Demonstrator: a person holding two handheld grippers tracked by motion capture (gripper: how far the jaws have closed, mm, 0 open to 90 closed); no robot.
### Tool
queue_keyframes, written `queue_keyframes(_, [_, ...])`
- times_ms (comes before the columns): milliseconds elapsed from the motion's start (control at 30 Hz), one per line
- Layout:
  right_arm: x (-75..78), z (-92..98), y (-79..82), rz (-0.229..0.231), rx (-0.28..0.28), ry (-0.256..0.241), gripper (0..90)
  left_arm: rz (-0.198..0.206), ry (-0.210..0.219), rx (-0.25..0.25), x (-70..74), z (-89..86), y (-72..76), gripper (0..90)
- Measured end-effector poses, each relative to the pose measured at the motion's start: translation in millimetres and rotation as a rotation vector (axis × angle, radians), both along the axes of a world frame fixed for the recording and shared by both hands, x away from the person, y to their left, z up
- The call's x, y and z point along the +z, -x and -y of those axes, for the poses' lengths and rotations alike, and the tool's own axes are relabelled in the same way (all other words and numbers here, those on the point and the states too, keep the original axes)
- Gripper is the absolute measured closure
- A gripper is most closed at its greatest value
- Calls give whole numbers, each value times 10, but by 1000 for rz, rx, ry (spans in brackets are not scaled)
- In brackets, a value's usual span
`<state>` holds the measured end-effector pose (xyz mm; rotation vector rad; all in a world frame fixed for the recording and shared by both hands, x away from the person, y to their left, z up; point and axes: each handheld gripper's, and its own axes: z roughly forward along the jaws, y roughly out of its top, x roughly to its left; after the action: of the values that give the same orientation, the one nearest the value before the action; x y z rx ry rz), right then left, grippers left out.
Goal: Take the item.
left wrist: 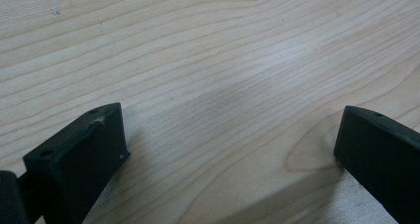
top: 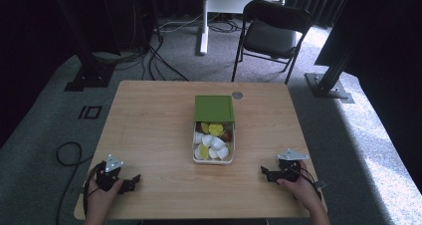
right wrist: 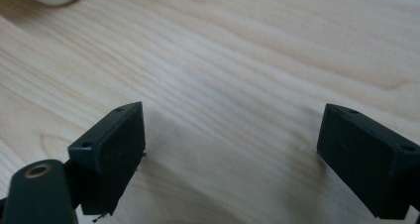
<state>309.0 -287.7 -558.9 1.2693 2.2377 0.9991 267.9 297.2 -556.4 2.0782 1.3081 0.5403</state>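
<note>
Sitting at frame centre, the half-lidded box (top: 213, 135) is holding white and yellow pieces; both grippers (top: 130, 181) (top: 265, 173) are resting released, and the right gripper view is catching the box's pale corner.

The box (top: 213, 155) with its green lid (top: 214, 108) is sitting mid-table (top: 149, 130), blocking the straight line between the two sides. Bare wood is lying open to its left and right and along the near edge, where the left gripper (top: 130, 181) and right gripper (top: 264, 172) are resting with jaws apart. A small disc (top: 237, 94) is lying by the far edge, just behind the lid.
</note>
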Motion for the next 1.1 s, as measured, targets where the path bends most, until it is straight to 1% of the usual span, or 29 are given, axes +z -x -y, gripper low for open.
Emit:
queue_keyframes(67, [30,-6,-5,10,2,-8,113,0,0,0,0,0,0,7])
queue_keyframes(100, [49,-7,-8,21,8,-4,113,0,0,-1,0,0,0,7])
queue_keyframes(333, [185,-36,-22,43,27,-1,128,-1,-1,-1,1,0,0,7])
queue_keyframes(467, [262,-61,-33,62,41,-13,128,-2,-1,-1,2,-1,0,7])
queue_keyframes(567, [315,-80,-53,82,53,-37,128,-2,-1,-1,2,-1,0,7])
queue_keyframes(667, [355,-109,-66,86,57,-42,128,-2,0,-1,2,0,0,7])
queue_keyframes(800, [410,-144,-86,103,69,-41,131,-1,1,0,1,0,0,7])
queue_keyframes(967, [488,-176,-106,113,79,-44,132,-1,1,0,1,0,0,8])
queue_keyframes(1100, [568,-198,-122,134,95,-43,132,-1,1,1,1,1,0,7])
